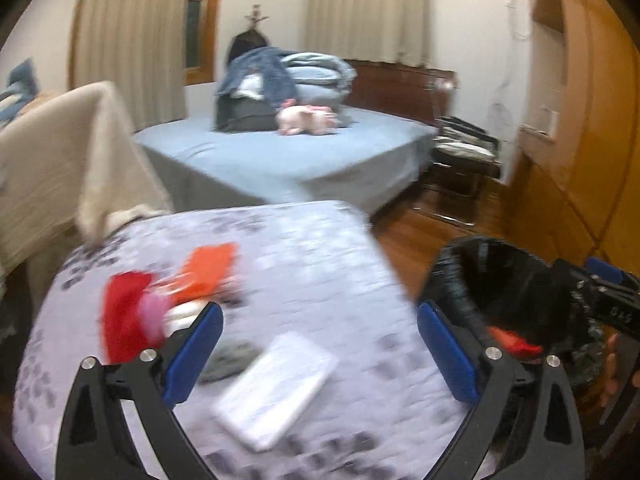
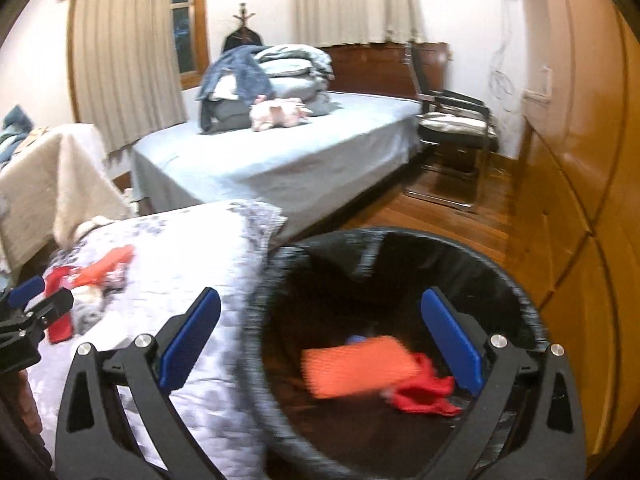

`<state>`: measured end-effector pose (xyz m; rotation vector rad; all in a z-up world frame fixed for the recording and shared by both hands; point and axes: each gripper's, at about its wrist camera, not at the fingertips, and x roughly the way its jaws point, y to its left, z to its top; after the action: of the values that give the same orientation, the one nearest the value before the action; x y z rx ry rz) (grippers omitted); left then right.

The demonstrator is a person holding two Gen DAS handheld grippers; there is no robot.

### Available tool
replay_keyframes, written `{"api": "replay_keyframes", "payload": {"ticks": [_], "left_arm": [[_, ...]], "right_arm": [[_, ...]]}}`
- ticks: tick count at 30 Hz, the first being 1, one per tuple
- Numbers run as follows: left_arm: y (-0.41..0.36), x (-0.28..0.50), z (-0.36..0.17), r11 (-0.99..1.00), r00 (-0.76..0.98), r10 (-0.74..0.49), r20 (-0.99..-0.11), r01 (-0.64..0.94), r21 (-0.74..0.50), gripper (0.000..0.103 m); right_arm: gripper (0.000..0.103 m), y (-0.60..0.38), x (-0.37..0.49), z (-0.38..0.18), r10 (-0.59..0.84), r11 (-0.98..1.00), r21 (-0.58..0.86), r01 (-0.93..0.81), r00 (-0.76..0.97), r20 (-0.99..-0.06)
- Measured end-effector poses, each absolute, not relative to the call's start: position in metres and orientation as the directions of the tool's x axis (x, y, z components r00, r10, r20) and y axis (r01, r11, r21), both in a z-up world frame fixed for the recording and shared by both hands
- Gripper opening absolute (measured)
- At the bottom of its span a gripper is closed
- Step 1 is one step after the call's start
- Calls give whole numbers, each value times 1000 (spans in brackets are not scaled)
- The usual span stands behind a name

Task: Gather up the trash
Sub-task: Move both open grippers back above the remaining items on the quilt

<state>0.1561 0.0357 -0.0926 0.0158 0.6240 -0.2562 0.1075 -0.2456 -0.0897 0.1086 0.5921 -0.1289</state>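
My right tool is released, fingers wide apart, above the black bin. An orange wrapper and red scrap lie inside, between its fingers. My left tool is also released over the desk. A white packet lies between its fingers; red and orange trash ahead-left.

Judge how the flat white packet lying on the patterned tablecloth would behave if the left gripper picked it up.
The white packet looks thin and flat, so probably light. Lying flush on the tablecloth, it may be hard for the fingers to get under. Blur hides whether it is stiff.
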Motion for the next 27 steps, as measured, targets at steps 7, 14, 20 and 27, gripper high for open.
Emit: {"api": "replay_keyframes", "payload": {"ticks": [7,14,20,27], "left_arm": [[112,142,-111,994,793,-98,-601,108,-19,96],[165,131,-133,1000,780,-1,-626,18,20,96],[190,127,-147,1000,761,22,-649,-12,21,96],[199,128,-151,1000,757,21,-653,-23,4,96]], "right_arm": [[98,-168,119,-95,34,997,76,11,822,-568],[98,-81,124,-122,131,991,45,-130,785,-605],[98,-31,129,-151,162,978,12,-206,730,-664],[98,-10,136,-174,137,973,-33,-230,683,-718]]}}
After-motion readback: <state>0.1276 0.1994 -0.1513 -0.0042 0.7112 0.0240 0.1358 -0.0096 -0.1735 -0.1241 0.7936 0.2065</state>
